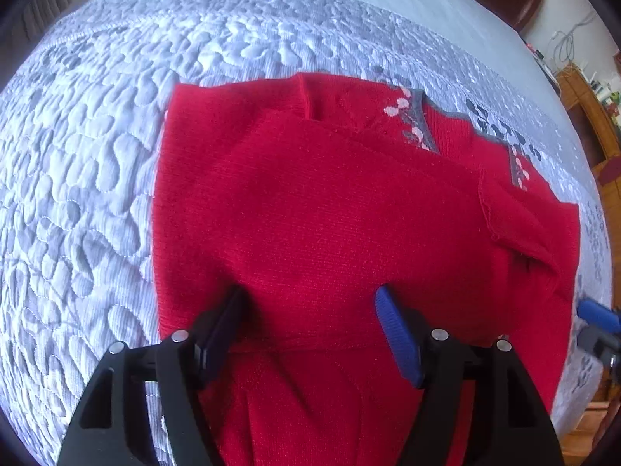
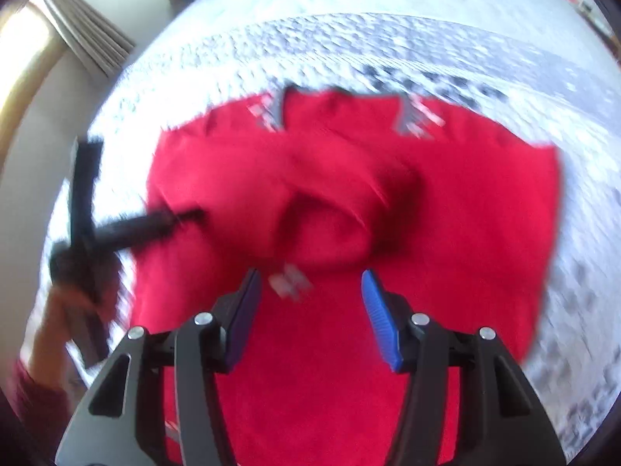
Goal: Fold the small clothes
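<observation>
left gripper (image 1: 310, 303) jaws wide apart over the red sweater (image 1: 349, 213), gripping nothing I can see | sweater lies half folded on the quilted bedspread (image 1: 97, 155) | right gripper (image 2: 308, 283) blurry, jaws apart too, above the sweater

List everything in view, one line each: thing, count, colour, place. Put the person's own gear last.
sweater: one, red with grey flowered trim, partly folded on the quilt
quilt: one, pale blue-grey, stitched pattern, covering the bed under the sweater
curtain: one, beige, far left in the right wrist view
shelf: one, brown wood, right edge, holding small items too tiny to name
cables: a few, pale, against the wall at upper right
left tongs: one, black with blue pads, open over the sweater's near edge
right tongs: one, black with blue pads, open over the sweater
</observation>
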The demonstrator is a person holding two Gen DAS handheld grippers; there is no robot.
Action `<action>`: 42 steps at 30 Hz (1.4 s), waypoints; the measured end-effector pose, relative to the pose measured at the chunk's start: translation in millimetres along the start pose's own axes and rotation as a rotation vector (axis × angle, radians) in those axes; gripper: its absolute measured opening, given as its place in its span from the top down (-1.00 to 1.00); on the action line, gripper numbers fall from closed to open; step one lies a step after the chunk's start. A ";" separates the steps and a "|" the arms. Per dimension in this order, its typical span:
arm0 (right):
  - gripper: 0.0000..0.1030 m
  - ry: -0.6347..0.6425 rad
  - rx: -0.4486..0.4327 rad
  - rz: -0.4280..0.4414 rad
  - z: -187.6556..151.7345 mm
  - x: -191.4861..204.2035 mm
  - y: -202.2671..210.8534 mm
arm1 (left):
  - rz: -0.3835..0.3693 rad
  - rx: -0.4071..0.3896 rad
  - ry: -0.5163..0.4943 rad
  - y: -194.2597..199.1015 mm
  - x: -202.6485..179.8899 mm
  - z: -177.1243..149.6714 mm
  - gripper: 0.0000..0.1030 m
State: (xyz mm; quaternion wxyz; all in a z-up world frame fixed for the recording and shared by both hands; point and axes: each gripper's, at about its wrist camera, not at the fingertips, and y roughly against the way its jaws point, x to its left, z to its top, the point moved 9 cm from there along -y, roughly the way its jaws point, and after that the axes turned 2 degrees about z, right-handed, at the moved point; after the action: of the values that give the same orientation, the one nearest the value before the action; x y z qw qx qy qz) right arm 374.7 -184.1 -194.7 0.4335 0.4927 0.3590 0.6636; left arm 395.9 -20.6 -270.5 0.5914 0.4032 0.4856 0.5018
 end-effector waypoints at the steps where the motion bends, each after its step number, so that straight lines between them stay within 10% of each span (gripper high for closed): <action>1: -0.03 -0.001 0.004 -0.013 9.7 1.1 -5.4 | -0.010 0.010 0.015 0.1 1.7 2.1 -0.36; 13: -0.07 -0.010 0.179 -0.084 32.7 -12.1 -91.7 | -0.013 0.000 0.001 -1.1 3.4 3.1 -0.45; 16: 0.64 0.030 0.150 -0.146 33.9 -19.3 -87.2 | -0.011 -0.001 0.003 -2.9 2.4 4.6 -0.46; 19: 0.93 -0.053 0.104 -0.034 33.9 -30.9 -64.7 | -0.007 -0.003 0.001 -4.2 1.7 4.9 -0.48; 25: 0.88 -0.175 -0.063 0.014 18.4 -96.2 13.4 | 0.000 -0.008 -0.005 -6.9 0.1 5.8 -0.51; 30: 0.21 -0.266 -0.064 -0.049 -21.7 -175.9 32.2 | 0.014 -0.014 -0.005 -9.6 -2.0 6.5 -0.55; 33: 0.20 -0.338 -0.051 0.023 -35.6 -203.5 30.5 | 0.026 -0.021 -0.004 -11.7 -4.2 7.4 -0.58; 42: 0.06 -0.315 -0.028 0.077 -23.6 -190.8 2.6 | 0.030 -0.024 0.001 -14.8 -6.6 9.2 -0.63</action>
State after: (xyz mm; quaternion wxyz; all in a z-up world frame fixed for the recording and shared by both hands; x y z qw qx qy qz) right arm 377.8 -363.5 -263.8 0.4657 0.5979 0.2581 0.5992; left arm 407.7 -29.5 -281.8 0.5885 0.4029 0.4739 0.5165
